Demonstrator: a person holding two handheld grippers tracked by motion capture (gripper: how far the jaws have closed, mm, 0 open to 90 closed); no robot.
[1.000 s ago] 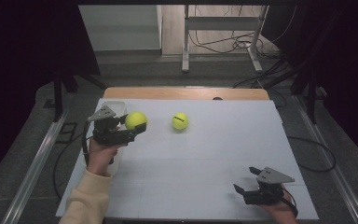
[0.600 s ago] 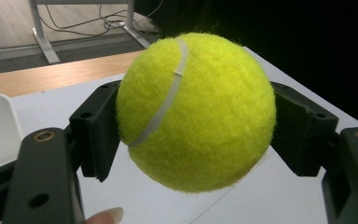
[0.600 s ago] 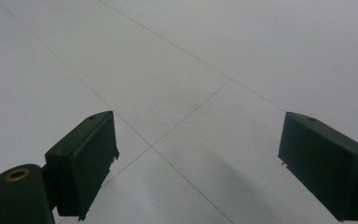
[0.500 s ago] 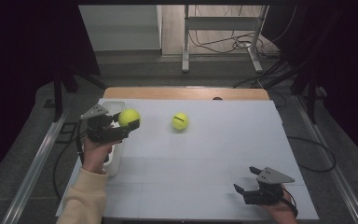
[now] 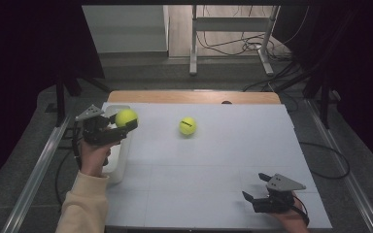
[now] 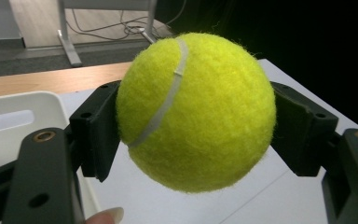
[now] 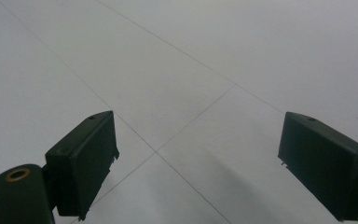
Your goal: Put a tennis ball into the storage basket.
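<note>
Now: left tool (image 5: 126, 127) clamped on tennis ball (image 5: 125, 117) above white bin (image 5: 119, 162); right tool (image 5: 255, 187) apart.

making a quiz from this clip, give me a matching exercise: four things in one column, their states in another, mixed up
Things:
1. left tool
2. right tool
3. second tennis ball
4. white bin

States:
A. lying free on the table
B. open over bare table
C. at the table's left edge
D. shut on a tennis ball

Pairs: 1-D, 2-B, 3-A, 4-C
</note>
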